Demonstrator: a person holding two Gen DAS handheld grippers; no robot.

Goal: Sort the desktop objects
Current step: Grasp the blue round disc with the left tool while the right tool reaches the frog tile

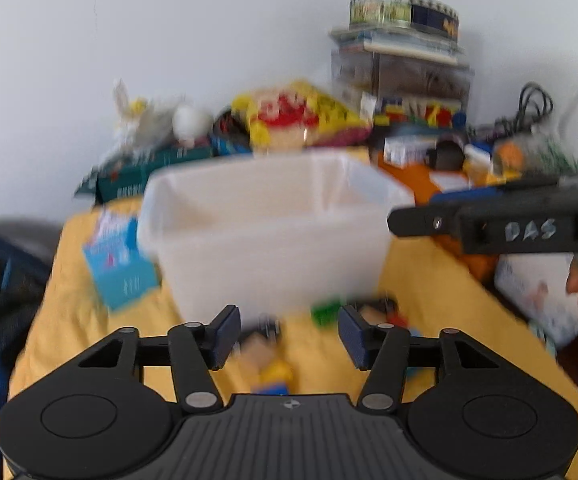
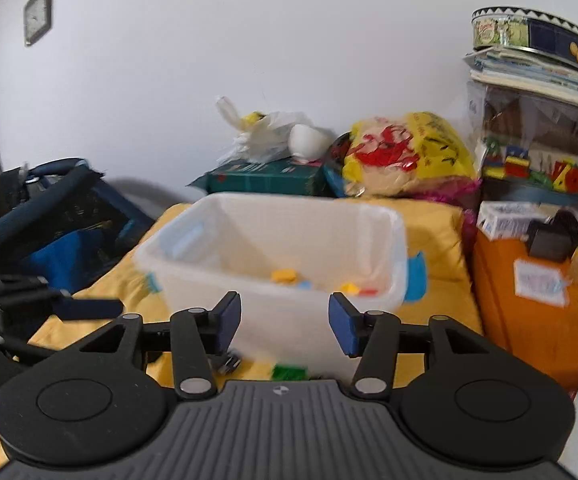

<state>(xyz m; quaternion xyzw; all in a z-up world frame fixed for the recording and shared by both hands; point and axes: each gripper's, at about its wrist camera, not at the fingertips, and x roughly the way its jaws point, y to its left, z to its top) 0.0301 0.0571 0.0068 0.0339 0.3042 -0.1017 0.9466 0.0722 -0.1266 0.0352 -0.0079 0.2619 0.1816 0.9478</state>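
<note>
Below our left tongs lies a toy figure, nearer than right tongs. Both spread, empty; bin sits just beyond.

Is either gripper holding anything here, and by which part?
Nothing is held. The left gripper and right gripper both have open, empty jaws near the white bin.

Right gripper side, beside the white bin: handwritten "DAS", white on black.
Yellow bag behind the bin: red and black print, too blurred to read.
</note>
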